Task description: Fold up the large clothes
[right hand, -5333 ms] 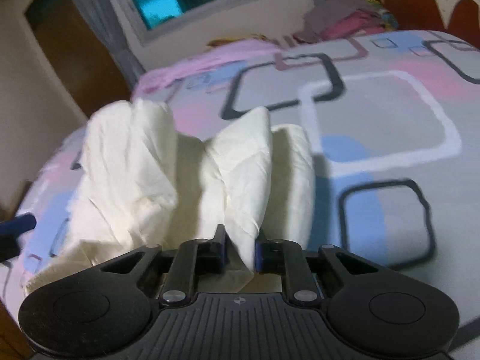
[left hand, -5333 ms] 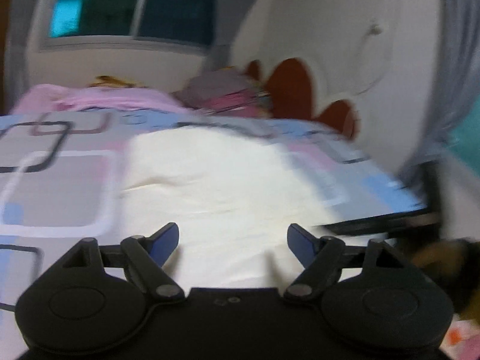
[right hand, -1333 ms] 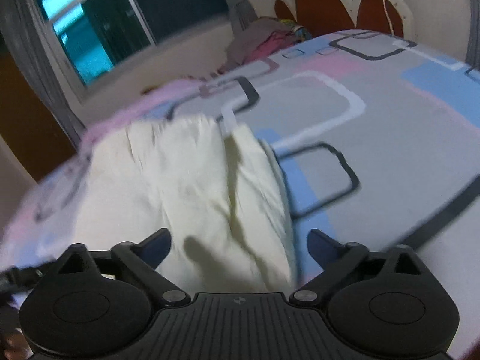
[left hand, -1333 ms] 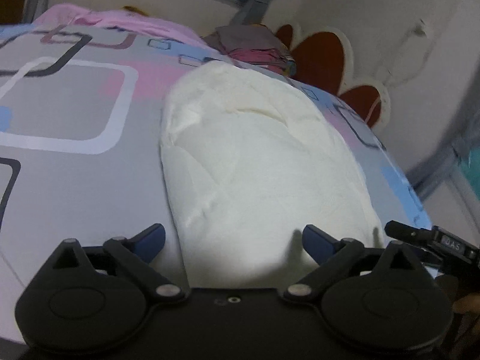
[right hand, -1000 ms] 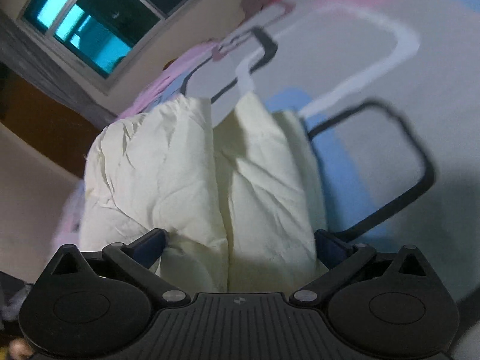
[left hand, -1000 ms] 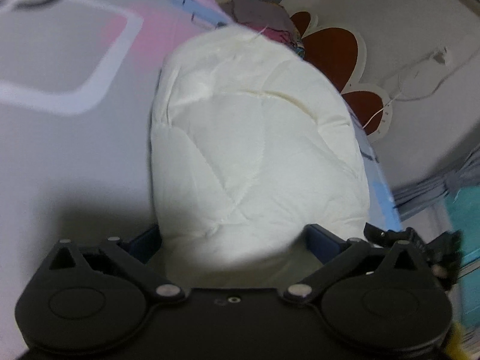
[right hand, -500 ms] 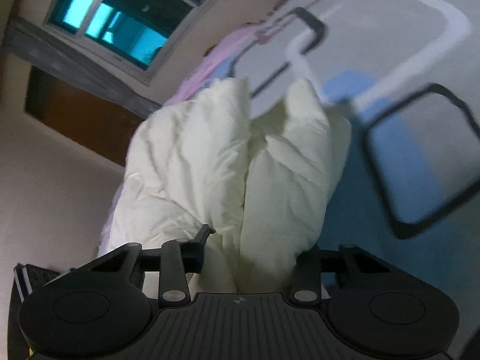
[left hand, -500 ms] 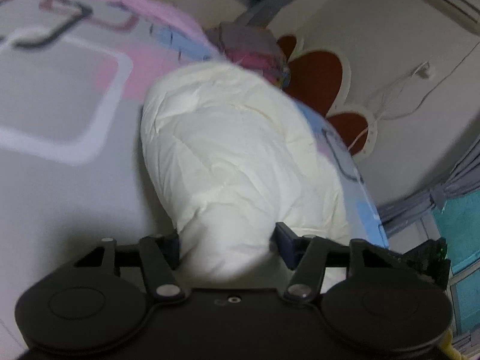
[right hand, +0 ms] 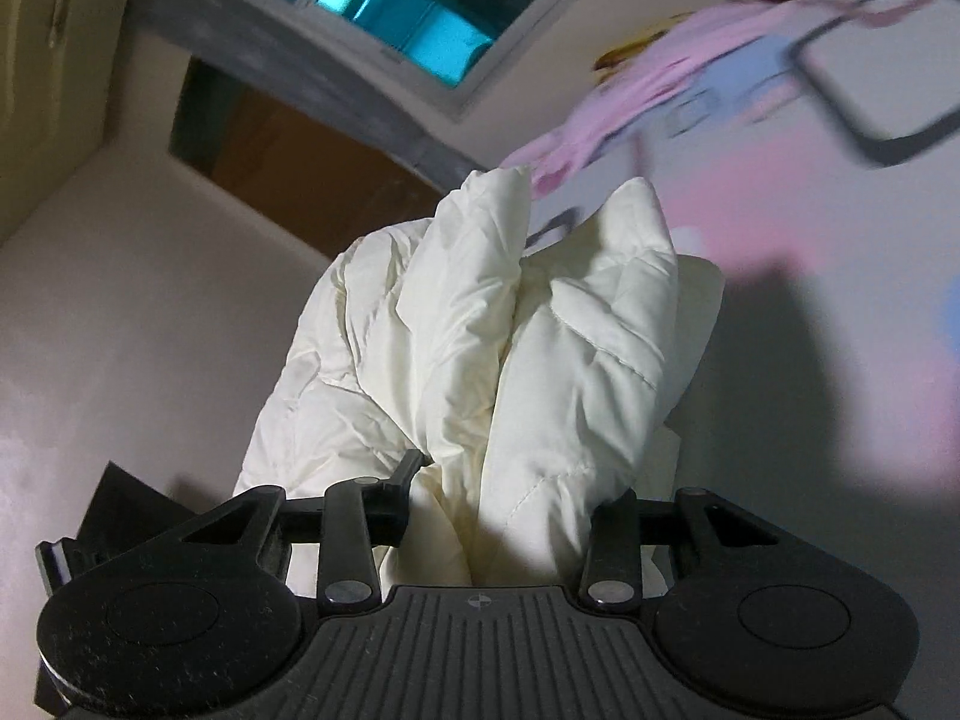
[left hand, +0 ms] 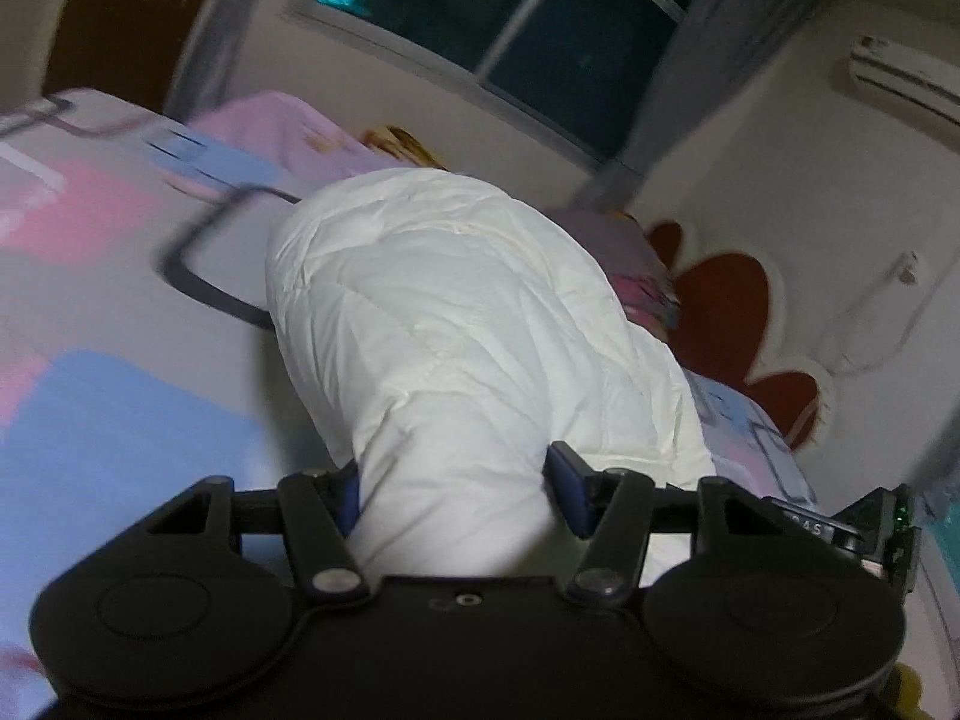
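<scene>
**A:** What's the biggest thing on your feeds?

**B:** The bed, with its sheet of pink, blue and grey squares, fills the left wrist view from 7 to 11 o'clock. On the right wrist view I see it again at 2 o'clock, tilted.

**A:** And the garment?

**B:** I have the cream quilted jacket bunched up and raised off the bed. On the left view it bulges from the centre up towards 12 o'clock. On the right view its folds stand up from the centre.

**A:** Beyond it?

**B:** A dark window at 12 o'clock, a red scalloped headboard at 3 o'clock, and a pile of pink clothes between jacket and headboard.

**A:** Grippers?

**B:** My left gripper has its jaws part closed, pressing a thick wad of the jacket from both sides. My right gripper does likewise, jaws clamped on a fat fold.
</scene>
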A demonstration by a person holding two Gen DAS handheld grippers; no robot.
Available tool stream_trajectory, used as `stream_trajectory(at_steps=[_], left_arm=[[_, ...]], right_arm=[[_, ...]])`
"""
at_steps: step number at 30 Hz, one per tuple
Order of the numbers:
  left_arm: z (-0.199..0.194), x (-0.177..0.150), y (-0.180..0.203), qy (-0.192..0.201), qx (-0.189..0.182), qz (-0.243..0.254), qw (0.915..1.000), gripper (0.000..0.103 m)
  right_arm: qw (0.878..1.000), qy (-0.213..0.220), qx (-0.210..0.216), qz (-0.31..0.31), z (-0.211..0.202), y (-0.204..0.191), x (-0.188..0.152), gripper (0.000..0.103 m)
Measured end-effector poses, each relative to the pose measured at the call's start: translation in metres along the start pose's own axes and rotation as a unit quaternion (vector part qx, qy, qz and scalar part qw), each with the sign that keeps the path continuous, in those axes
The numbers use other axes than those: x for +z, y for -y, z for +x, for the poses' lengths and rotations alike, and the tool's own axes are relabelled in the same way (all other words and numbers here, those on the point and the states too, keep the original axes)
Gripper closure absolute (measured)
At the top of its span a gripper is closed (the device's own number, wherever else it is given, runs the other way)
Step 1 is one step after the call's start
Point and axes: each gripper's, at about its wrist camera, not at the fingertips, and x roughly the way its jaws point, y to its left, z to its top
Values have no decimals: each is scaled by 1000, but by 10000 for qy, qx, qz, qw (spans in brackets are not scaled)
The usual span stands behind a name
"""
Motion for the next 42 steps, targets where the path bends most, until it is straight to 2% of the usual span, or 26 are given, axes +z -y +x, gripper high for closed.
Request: stream_trajectory(at_steps=[3, 6, 11, 15, 19, 22, 25, 27, 29, 32, 36, 38, 39, 40, 42], left_arm=[[-3, 25, -45, 95, 124, 90, 9998, 45], [7, 47, -90, 152, 221, 267, 9993, 45], [36, 44, -132, -12, 494, 760, 9959, 44], [41, 27, -141, -16, 596, 1007, 9931, 34], [39, 31, -130, -112, 954, 1117, 9891, 24], [35, 42, -118, -318, 1294, 1168, 9842, 17], [29, 48, -115, -398, 1482, 1157, 9814, 11], [12, 41, -116, -415, 1632, 1232, 9780, 8], [8, 40, -114, -406, 1732, 1309, 9753, 5], [-1, 40, -110, -428, 1848, 1289, 9733, 2], [-13, 44, -106, -512, 2010, 1135, 9717, 0], [-24, 45, -100, -483, 2125, 1029, 9705, 0], [-28, 46, -98, -469, 2176, 989, 9699, 0], [-34, 45, -94, -439, 2223, 969, 9692, 0], [-40, 44, -87, -403, 2319, 1021, 9665, 0]], right_arm=[[10000, 33, -66, -44, 61, -29, -14, 64], [9998, 64, -181, -51, 114, -39, -20, 64], [9980, -46, -624, 2, 167, -33, -36, 63], [9929, -124, -1146, -280, 174, -24, -48, 46], [9913, -58, -1310, -56, 173, -24, -56, 44], [9880, 64, -1537, -131, 160, -39, -54, 43], [9831, 239, -1782, -350, 152, -60, -53, 42], [9765, 391, -2018, -644, 145, -77, -59, 40], [9650, 492, -2348, -1059, 142, -92, -68, 37], [9441, 366, -2891, -1539, 154, -98, -81, 33], [9489, 471, -2849, -1272, 145, -101, -78, 33], [9449, 558, -2892, -1432, 136, -110, -78, 31], [9414, 536, -2955, -1534, 134, -113, -79, 24], [9401, 450, -2980, -1591, 135, -114, -80, 22], [9374, 343, -2991, -1750, 140, -114, -85, 21]])
